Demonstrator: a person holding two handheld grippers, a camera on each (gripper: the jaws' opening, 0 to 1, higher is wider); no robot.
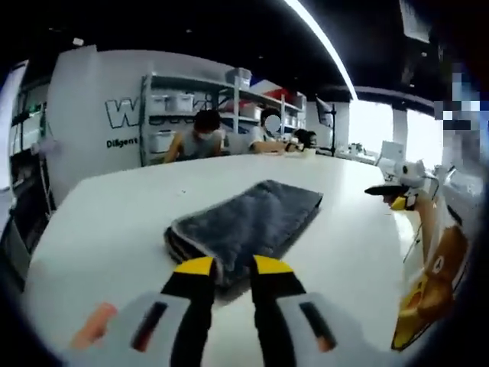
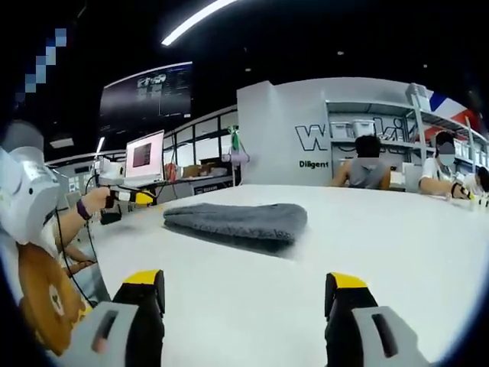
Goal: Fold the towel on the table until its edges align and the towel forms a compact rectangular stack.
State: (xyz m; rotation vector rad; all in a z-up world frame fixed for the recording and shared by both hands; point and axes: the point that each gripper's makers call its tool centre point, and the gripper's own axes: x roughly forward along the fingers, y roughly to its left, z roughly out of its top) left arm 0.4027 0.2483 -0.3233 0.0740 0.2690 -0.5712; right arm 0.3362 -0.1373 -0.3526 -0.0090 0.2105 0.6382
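The folded dark grey terry towel (image 1: 248, 222) lies on the white worktop (image 1: 114, 222). The left tool (image 1: 233, 267) sits nearly closed at its edge, gripping nothing; the right tool (image 2: 243, 289) gapes wide, well short.

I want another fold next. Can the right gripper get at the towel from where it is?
Probably yes: the right gripper is open, and only bare white table lies between it and the folded grey towel.
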